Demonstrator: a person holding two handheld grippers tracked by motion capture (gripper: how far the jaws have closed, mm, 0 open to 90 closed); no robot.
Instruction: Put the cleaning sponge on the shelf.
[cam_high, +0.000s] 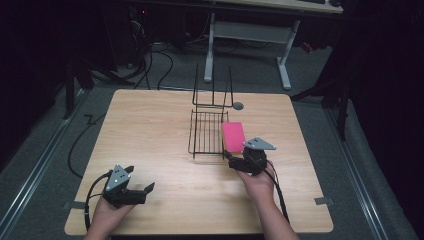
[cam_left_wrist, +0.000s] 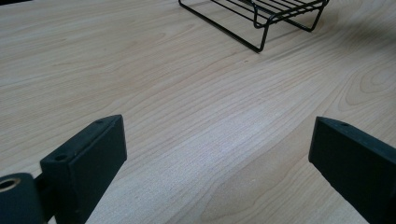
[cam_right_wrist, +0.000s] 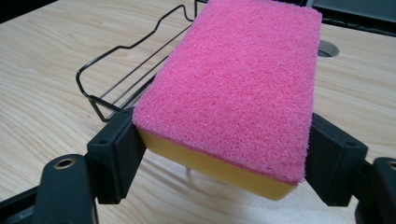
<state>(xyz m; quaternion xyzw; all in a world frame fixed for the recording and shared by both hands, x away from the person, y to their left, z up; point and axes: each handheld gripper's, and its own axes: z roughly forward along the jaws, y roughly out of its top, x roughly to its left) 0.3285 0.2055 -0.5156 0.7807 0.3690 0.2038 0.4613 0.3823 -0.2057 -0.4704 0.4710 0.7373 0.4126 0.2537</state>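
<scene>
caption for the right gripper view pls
Right gripper clamps a pink-and-yellow sponge beside the black wire rack.

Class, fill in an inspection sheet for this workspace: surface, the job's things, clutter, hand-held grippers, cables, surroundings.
Surface: light wooden table, bare wood grain.
Job's things: pink sponge with a yellow underside; black wire rack beside it.
Clutter: nothing seen.
Grippers: right hand-held gripper shut on the sponge's sides; left hand-held gripper open, nothing between its jaws.
Cables: black cable trails from the right hand-held gripper; loose cables on the floor.
Surroundings: dark room, white-legged desk behind the table.
</scene>
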